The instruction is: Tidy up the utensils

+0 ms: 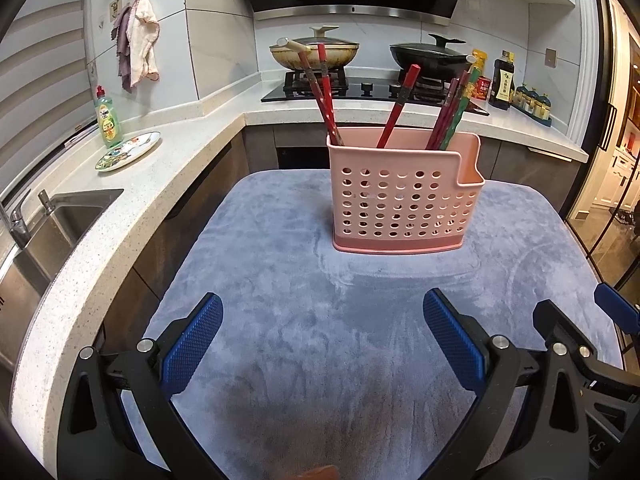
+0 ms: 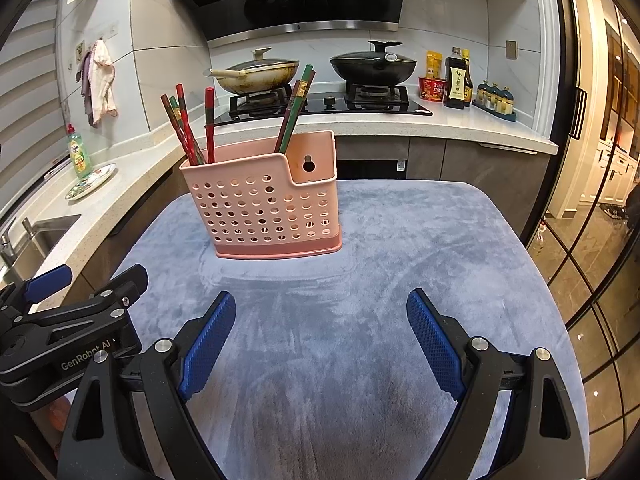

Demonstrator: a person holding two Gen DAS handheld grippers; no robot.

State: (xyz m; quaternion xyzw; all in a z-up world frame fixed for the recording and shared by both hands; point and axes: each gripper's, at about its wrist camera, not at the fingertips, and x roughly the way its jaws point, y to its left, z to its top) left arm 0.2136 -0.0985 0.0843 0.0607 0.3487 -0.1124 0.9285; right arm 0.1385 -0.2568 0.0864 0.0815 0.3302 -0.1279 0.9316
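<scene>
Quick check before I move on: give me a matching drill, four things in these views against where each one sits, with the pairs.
Things:
1. pink holder
2. chopsticks
3. green bottle
4. black wok

Places:
A. on the counter beside the patterned plate
B. on the stove, right burner
C. on the grey cloth
D. standing in the holder

Pairs: 1-C, 2-D, 3-A, 4-B

Both the left claw and the right claw are open and empty.

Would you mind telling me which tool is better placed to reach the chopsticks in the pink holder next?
Marginally the left tool: the pink holder sits nearly straight ahead of it. Both tools are open and empty.
</scene>
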